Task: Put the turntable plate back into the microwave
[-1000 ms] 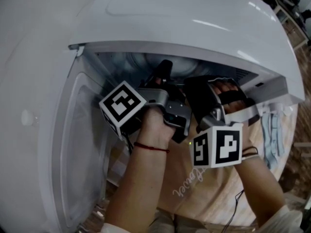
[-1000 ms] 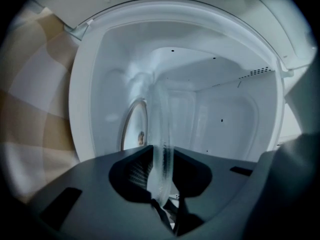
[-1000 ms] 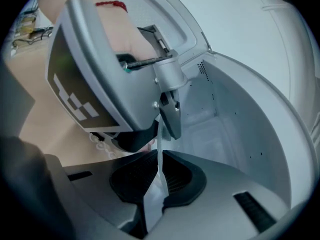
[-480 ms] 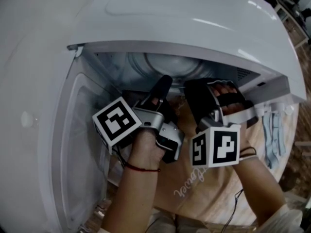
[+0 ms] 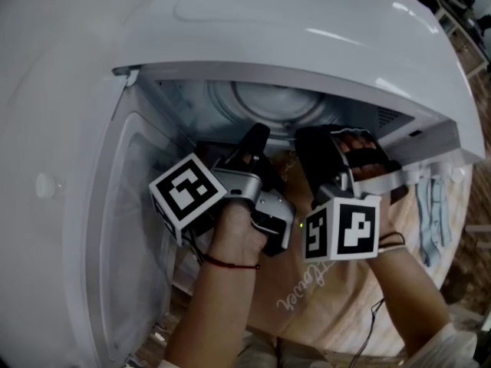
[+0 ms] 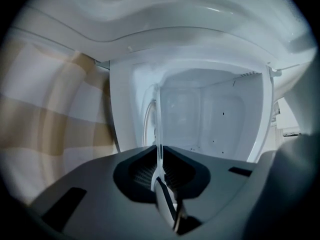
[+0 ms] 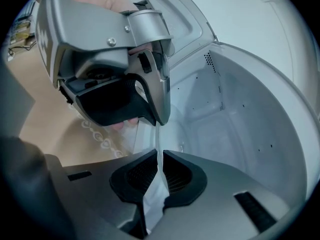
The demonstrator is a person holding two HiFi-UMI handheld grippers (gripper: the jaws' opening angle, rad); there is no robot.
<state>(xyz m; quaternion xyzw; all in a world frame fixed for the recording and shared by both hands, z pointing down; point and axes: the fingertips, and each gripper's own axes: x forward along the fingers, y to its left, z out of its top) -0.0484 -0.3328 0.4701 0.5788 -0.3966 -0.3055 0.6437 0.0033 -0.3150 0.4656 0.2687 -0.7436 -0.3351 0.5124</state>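
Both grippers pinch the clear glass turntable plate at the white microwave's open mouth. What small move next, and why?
Probably lower the clear glass turntable plate level onto the floor of the white microwave. The left gripper, its jaws just closed on the rim, and the right gripper both hold it, already inside.

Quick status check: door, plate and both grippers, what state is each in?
Microwave door: swung open.
Turntable plate: gripped at its rim by both grippers.
Left gripper: jaws have just been closing, shut on plate rim.
Right gripper: shut on plate rim.
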